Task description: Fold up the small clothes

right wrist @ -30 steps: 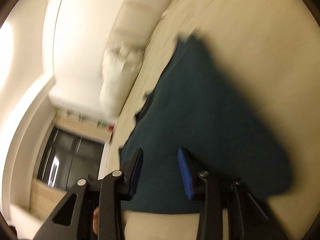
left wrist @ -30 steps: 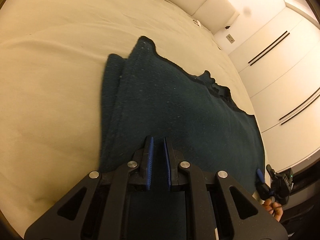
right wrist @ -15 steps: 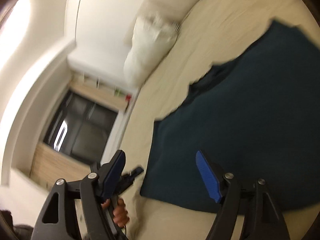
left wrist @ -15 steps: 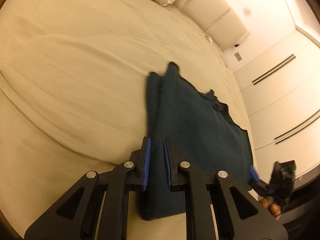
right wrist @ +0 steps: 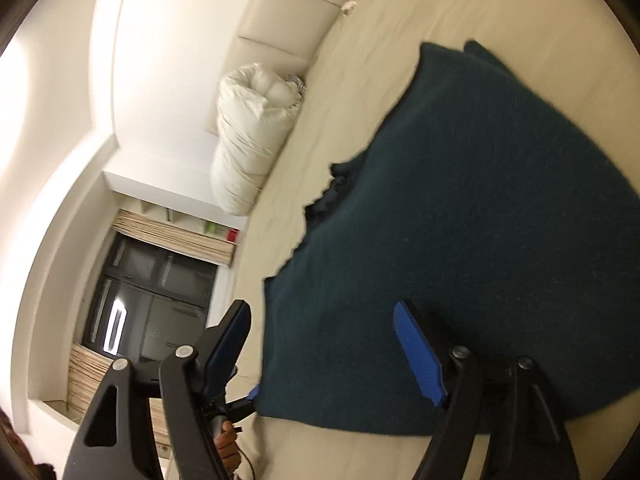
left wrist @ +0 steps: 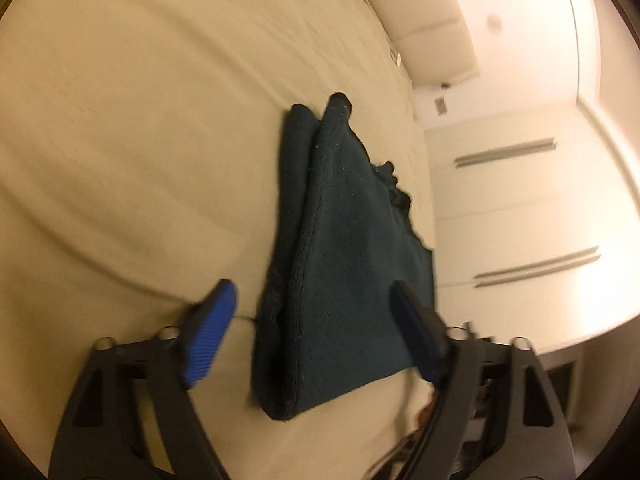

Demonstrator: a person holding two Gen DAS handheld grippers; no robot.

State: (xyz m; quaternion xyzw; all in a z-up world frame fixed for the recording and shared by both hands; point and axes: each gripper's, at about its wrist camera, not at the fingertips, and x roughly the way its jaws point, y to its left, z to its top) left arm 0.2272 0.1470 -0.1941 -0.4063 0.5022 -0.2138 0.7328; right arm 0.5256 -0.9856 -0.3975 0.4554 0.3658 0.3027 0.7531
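Observation:
A dark teal knit garment (left wrist: 344, 264) lies folded in half on the beige bed (left wrist: 120, 120), its doubled edge on the left in the left wrist view. My left gripper (left wrist: 312, 296) hovers over the garment's near end; its jaws are opening and the pads touch nothing. In the right wrist view the same garment (right wrist: 460, 240) spreads flat ahead. My right gripper (right wrist: 320, 308) stands open above its near left corner, holding nothing. The left gripper (right wrist: 236, 404) and the hand holding it show small by that corner.
A rolled white duvet (right wrist: 252, 136) lies against the padded headboard (right wrist: 288, 12) at the far end of the bed. White wardrobe doors (left wrist: 520, 200) stand past the bed's right edge. A dark window (right wrist: 152, 320) is beyond the left edge.
The left gripper went from shut to wide open and drew back along the garment. The right gripper opened wider and pulled back and up. The garment stays flat, released by both.

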